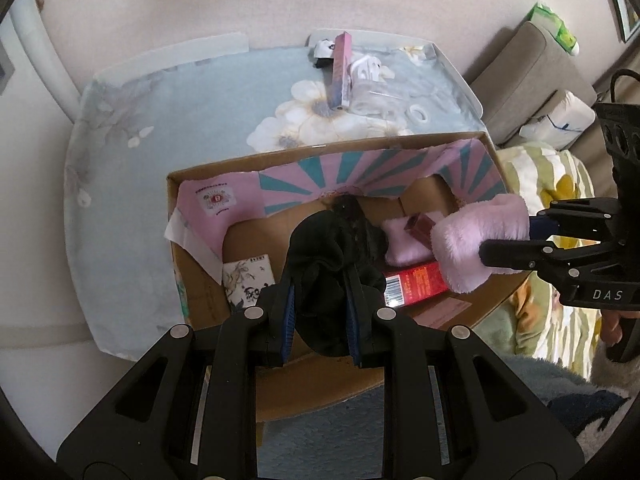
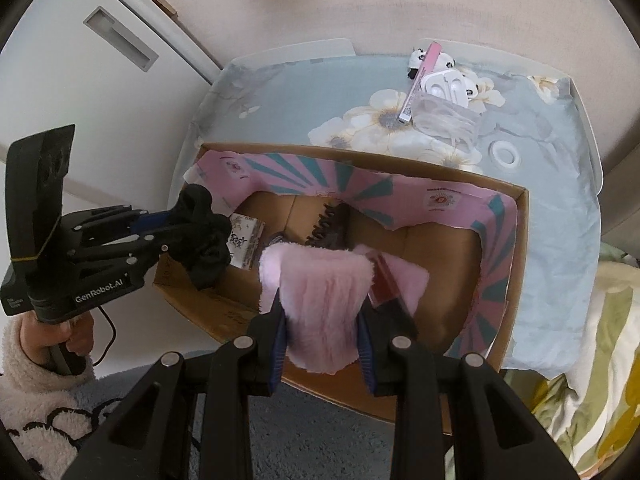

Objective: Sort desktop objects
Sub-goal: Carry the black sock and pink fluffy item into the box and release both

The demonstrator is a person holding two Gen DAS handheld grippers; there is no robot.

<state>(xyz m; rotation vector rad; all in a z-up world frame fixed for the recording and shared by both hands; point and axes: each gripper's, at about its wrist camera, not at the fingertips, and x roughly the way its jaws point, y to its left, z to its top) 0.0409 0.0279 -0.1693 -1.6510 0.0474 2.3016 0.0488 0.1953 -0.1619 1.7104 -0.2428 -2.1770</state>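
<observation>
While both grippers hang over the cardboard box [image 1: 200, 280], each one's clamped on something soft: the left gripper [image 1: 320, 312] has its jaws squeezed on a black fabric bundle [image 1: 320, 280], and the right gripper [image 2: 322, 340] pinches a fluffy pink cloth [image 2: 320, 292]. Below them the box is pretty crowded: a floral card box [image 1: 248, 280], a red packet [image 1: 416, 286], another pink fluffy piece [image 1: 404, 242], a dark hair claw [image 2: 330, 226]. Torn pink-and-teal lining [image 1: 360, 172] flops over the back wall. Past the far rim, the floral tablecloth [image 1: 160, 160] is mostly open on the left; a long pink box [image 1: 342, 72], white earbuds [image 2: 446, 86] and a tape ring [image 2: 506, 154] cluster near the back right edge.
</observation>
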